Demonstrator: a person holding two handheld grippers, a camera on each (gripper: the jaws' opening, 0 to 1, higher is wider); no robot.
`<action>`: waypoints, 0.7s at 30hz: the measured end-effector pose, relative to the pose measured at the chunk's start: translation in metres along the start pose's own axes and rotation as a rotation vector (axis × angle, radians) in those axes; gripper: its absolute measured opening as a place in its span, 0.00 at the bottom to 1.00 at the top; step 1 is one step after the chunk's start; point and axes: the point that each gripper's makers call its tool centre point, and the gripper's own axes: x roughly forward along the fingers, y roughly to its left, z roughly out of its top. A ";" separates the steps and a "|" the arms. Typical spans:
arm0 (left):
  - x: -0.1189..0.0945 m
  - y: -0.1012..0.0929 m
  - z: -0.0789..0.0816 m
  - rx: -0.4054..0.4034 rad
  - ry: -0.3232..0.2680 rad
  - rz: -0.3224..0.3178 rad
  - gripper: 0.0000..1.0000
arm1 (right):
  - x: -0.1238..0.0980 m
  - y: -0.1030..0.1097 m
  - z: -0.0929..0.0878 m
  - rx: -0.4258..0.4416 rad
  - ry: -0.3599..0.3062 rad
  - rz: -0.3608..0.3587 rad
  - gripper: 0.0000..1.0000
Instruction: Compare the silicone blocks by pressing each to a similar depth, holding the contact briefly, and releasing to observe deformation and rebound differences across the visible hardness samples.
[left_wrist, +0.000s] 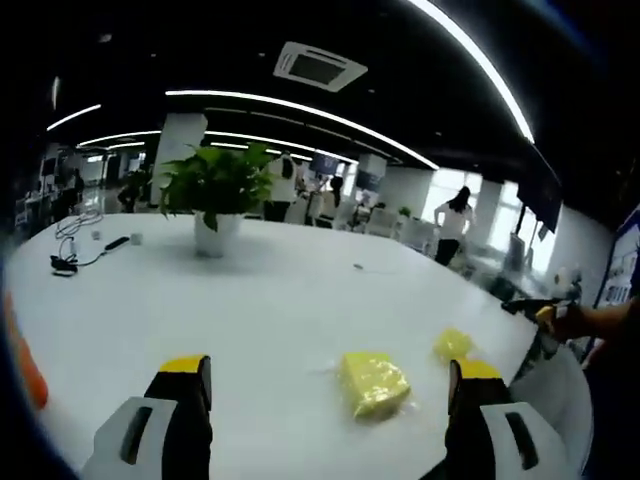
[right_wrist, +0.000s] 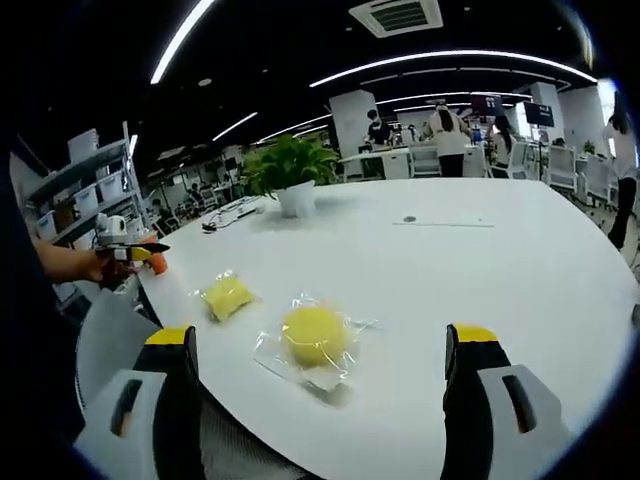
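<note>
We judge both yellow blocks soft, springy, light; plastic wrap likely slippery, so press square on top face, centre, not edge. Left tool (left_wrist: 328, 385) jaws spread wide, hold nothing, hover above desk (left_wrist: 250, 300); nearer block (left_wrist: 373, 382) lies on desk between jaws, further block (left_wrist: 452, 344) just beyond, toward right edge. Right tool (right_wrist: 318, 355) also wide apart, holds nothing; round-looking wrapped block (right_wrist: 314, 335) sits between its jaws near desk edge, squarer block (right_wrist: 227, 296) apart to left. Potted plant (left_wrist: 215, 195) stands well beyond.
</note>
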 end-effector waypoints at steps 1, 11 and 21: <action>0.000 -0.002 0.000 0.011 0.002 -0.008 1.00 | 0.001 0.001 0.000 -0.004 0.000 0.001 0.96; 0.003 -0.005 -0.001 0.023 0.011 -0.032 1.00 | 0.009 0.006 0.000 -0.026 -0.011 0.014 0.96; 0.016 -0.002 0.019 0.037 -0.014 -0.043 1.00 | 0.012 0.000 0.009 -0.041 0.004 0.028 0.96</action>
